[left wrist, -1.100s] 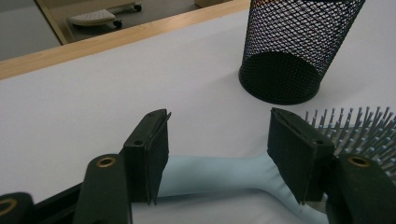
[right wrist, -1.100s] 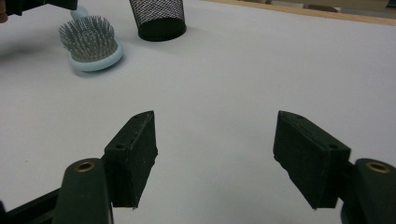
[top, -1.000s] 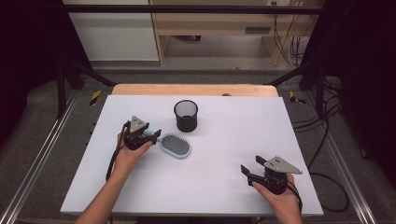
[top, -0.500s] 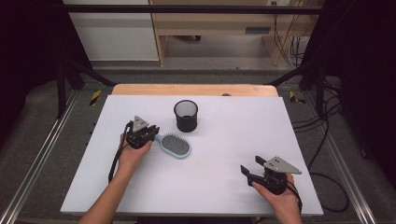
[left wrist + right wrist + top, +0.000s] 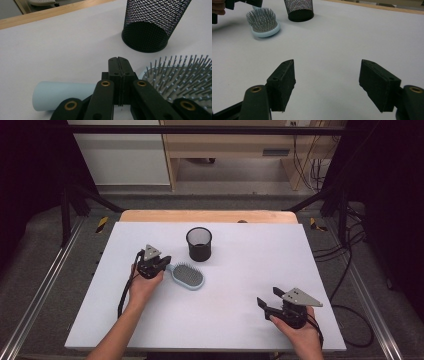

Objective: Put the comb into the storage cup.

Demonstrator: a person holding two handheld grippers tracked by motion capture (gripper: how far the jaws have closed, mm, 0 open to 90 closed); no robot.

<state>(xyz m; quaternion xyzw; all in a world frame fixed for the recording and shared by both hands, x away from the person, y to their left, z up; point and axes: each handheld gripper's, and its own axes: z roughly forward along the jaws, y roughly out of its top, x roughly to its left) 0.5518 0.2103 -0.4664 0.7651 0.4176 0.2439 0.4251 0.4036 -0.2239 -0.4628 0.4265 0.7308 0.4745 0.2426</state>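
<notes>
Hairbrush [image 5: 188, 276] lies bristles-up on the surface [image 5: 250, 250], the mesh cup [image 5: 199, 244] just off its 12 o'clock. And the left tool [image 5: 164, 261] has just been closing at the handle end, 9 o'clock of the head. It's clenched now, pads face to face with nothing between them and the handle running underneath, so that looks like a missed bite. Right tool [image 5: 265, 304] waits released out at 4 o'clock, well apart and out of the way.
</notes>
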